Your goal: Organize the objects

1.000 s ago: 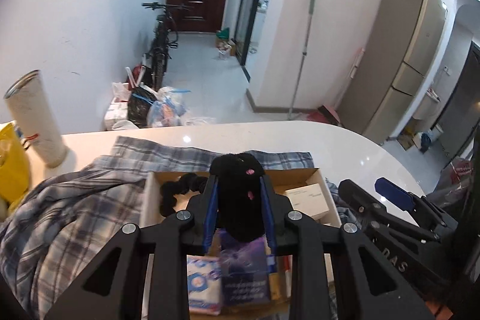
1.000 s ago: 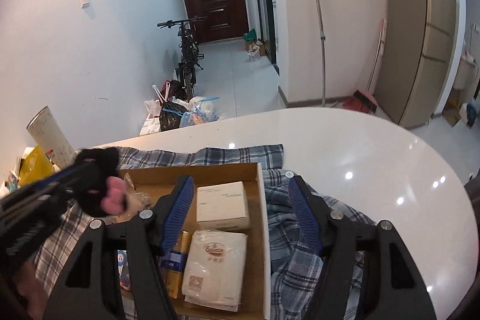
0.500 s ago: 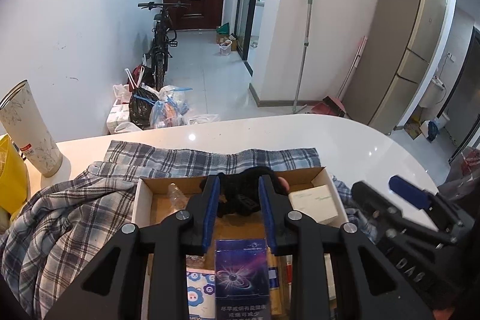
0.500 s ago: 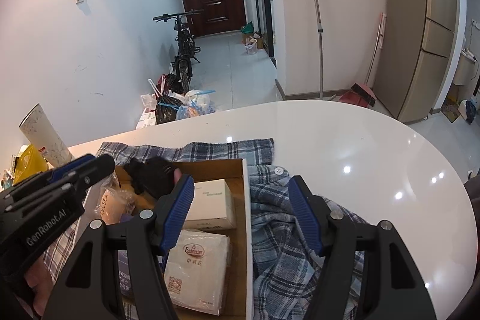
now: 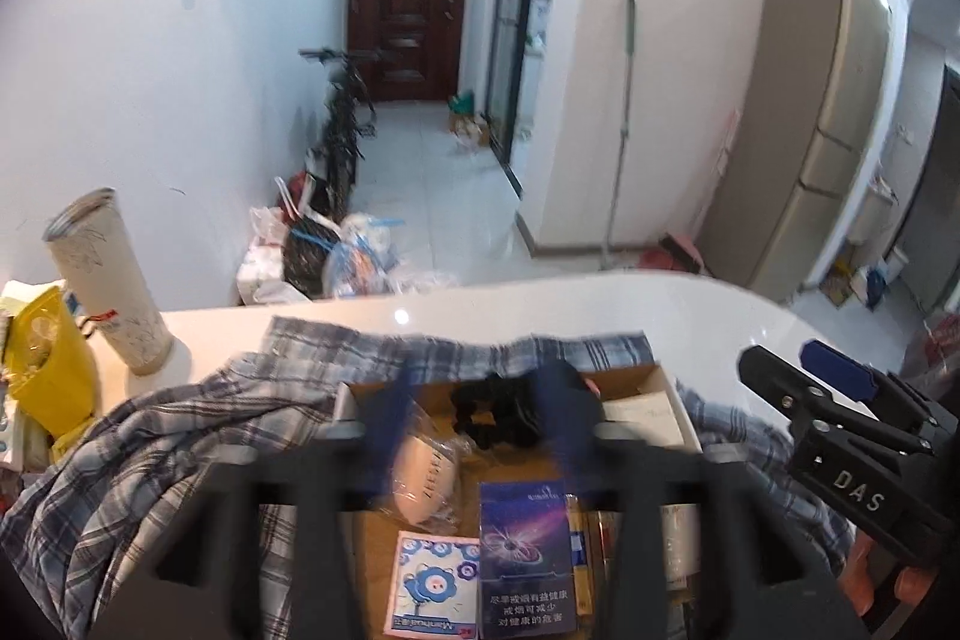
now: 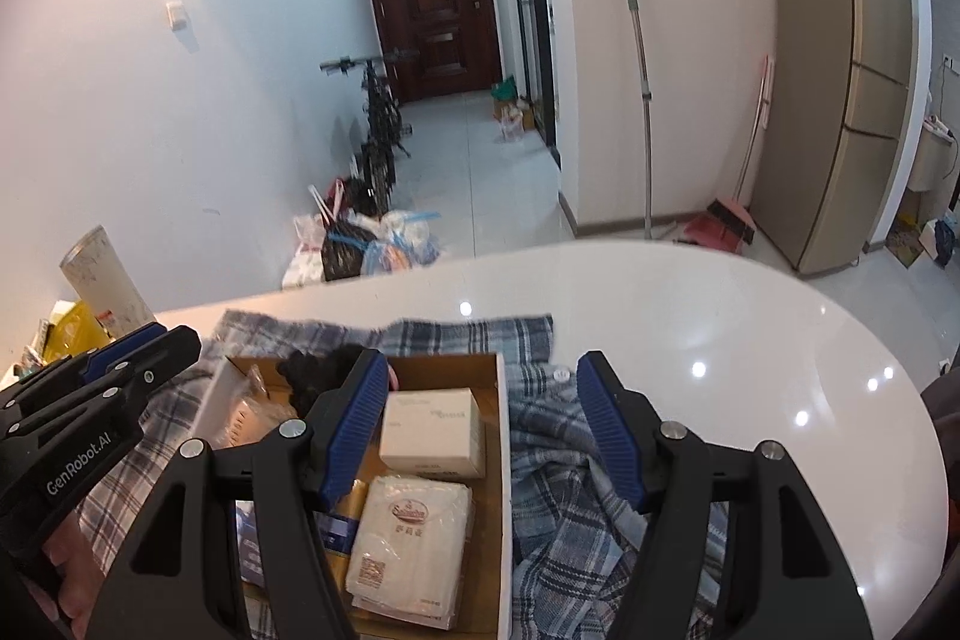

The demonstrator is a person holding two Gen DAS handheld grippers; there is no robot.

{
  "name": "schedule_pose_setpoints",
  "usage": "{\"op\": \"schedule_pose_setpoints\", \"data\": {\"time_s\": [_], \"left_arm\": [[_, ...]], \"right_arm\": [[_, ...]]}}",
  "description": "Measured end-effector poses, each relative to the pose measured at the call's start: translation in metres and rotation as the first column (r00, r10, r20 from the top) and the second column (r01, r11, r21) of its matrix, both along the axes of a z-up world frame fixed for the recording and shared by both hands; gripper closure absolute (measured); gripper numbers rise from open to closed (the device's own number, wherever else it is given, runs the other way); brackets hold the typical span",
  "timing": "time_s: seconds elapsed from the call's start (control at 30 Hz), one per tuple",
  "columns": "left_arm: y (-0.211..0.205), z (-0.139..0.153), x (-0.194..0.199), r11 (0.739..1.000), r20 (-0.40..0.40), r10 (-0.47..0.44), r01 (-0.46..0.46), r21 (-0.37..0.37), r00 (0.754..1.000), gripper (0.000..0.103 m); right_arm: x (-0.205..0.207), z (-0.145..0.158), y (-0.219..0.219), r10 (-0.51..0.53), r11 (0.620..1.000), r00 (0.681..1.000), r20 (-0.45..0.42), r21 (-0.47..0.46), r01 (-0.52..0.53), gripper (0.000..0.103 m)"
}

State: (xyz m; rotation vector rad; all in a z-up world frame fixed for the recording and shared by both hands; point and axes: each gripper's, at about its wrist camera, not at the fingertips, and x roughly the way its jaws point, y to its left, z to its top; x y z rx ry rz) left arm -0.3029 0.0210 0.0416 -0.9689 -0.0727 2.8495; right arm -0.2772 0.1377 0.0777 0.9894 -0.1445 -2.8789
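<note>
Left claw [image 5: 474,412]: jaws have just been opening, now wide and blurred. The black plush toy [image 5: 498,409] lies released between them at the far end of the cardboard box [image 6: 501,436] on the desk [image 6: 720,316]. Right claw [image 6: 480,430]: partly open, empty, over the box's right edge.

place: home hallway | evidence: front door [image 5: 408,4]; parked bicycle [image 5: 342,124]; fridge [image 6: 840,58]; mop [image 5: 621,124]

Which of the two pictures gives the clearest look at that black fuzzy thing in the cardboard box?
The left wrist view: the black fuzzy thing lies near the middle, at the box's far end. In the right wrist view a blue finger hides most of it.
</note>
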Motion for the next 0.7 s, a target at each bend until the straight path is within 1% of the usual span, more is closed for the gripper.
{"op": "schedule_pose_setpoints", "data": {"time_s": [0.03, 0.07, 0.1, 0.13, 0.17, 0.2, 0.27, 0.37, 0.43, 0.5, 0.6, 0.67, 0.7], "left_arm": [[-0.002, 0.005, 0.006, 1.0, -0.042, 0.029, -0.029, -0.008, 0.999, 0.002], [-0.004, 0.009, 0.012, 0.999, -0.092, 0.051, -0.052, -0.015, 0.994, 0.0], [-0.005, 0.014, 0.018, 0.998, -0.133, 0.061, -0.065, -0.027, 0.989, 0.0], [-0.005, 0.018, 0.023, 0.997, -0.162, 0.053, -0.06, -0.043, 0.985, 0.0], [-0.004, 0.021, 0.027, 0.997, -0.177, 0.035, -0.046, -0.058, 0.984, 0.0], [-0.003, 0.024, 0.031, 0.997, -0.187, 0.019, -0.033, -0.075, 0.982, 0.0], [-0.003, 0.028, 0.037, 0.995, -0.204, 0.019, -0.039, -0.095, 0.979, 0.0], [-0.006, 0.034, 0.045, 0.994, -0.221, 0.02, -0.043, -0.096, 0.975, 0.0], [-0.009, 0.038, 0.05, 0.995, -0.229, 0.021, -0.043, -0.091, 0.973, 0.0], [-0.011, 0.044, 0.055, 0.994, -0.241, 0.024, -0.049, -0.097, 0.97, 0.0], [-0.016, 0.059, 0.068, 0.995, -0.27, 0.031, -0.055, -0.082, 0.962, 0.0], [-0.02, 0.072, 0.083, 0.997, -0.305, 0.022, -0.045, -0.067, 0.952, 0.0], [-0.022, 0.08, 0.092, 0.997, -0.332, 0.026, -0.048, -0.058, 0.943, 0.0]], "right_arm": [[0.002, 0.004, 0.001, 0.001, 1.0, 1.0, -0.014, -0.007, -0.001, 0.038], [0.004, 0.007, 0.001, 0.003, 1.0, 1.0, -0.024, -0.013, -0.003, 0.034], [0.005, 0.009, 0.003, 0.001, 1.0, 0.999, -0.036, -0.021, -0.002, 0.023], [0.008, 0.013, 0.004, -0.008, 1.0, 0.998, -0.056, -0.028, 0.007, 0.016], [0.01, 0.015, 0.006, -0.019, 0.999, 0.997, -0.077, -0.034, 0.017, 0.004], [0.013, 0.018, 0.006, -0.031, 0.999, 0.994, -0.101, -0.04, 0.027, 0.0], [0.017, 0.023, 0.008, -0.043, 0.998, 0.99, -0.134, -0.041, 0.038, 0.0], [0.015, 0.028, 0.004, -0.002, 0.999, 0.993, -0.116, -0.042, -0.003, 0.0], [0.016, 0.035, 0.001, 0.019, 0.998, 0.993, -0.117, -0.059, -0.026, 0.0], [0.02, 0.043, 0.0, 0.025, 0.998, 0.99, -0.14, -0.061, -0.034, 0.0], [0.034, 0.058, -0.006, 0.046, 0.998, 0.982, -0.182, -0.031, -0.052, 0.0], [0.046, 0.069, -0.01, 0.054, 0.998, 0.974, -0.22, -0.008, -0.057, 0.0], [0.052, 0.074, -0.011, 0.054, 0.998, 0.97, -0.239, -0.001, -0.056, 0.0]]}}
